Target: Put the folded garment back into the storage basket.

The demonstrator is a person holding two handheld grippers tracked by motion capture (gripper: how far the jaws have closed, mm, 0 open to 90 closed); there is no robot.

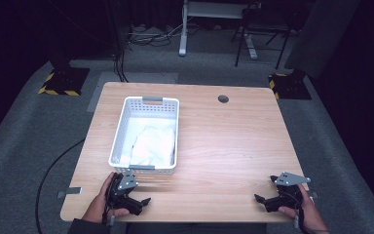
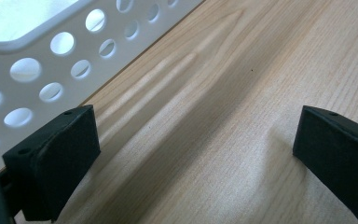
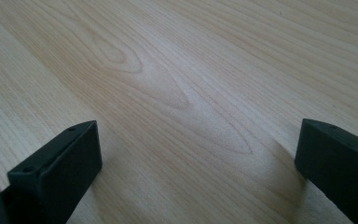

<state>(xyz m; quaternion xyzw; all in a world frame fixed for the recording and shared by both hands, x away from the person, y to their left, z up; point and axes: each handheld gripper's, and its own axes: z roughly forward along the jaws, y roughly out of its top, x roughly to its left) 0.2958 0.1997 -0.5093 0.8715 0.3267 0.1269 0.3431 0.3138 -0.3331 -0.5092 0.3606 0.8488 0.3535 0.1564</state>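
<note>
A white perforated basket (image 1: 121, 122) stands on the left half of the wooden table (image 1: 233, 141), with a white cloth (image 1: 153, 144) lying inside. My left gripper (image 1: 139, 195) rests near the table's front edge, just below the basket's near wall, held by a hand. In the left gripper view its jaws stand wide apart over bare wood, and the basket wall (image 2: 42, 70) runs along the upper left. My right gripper (image 1: 267, 191) sits at the front right corner in the other hand. It is open too, with only wood grain (image 3: 177, 93) between its jaws.
A round grommet hole (image 1: 223, 99) sits near the table's far edge. Beyond the table are grey carpet, cables, desk legs and two stands with yellow-black striped bases (image 1: 61, 83). The table's middle and right are bare wood.
</note>
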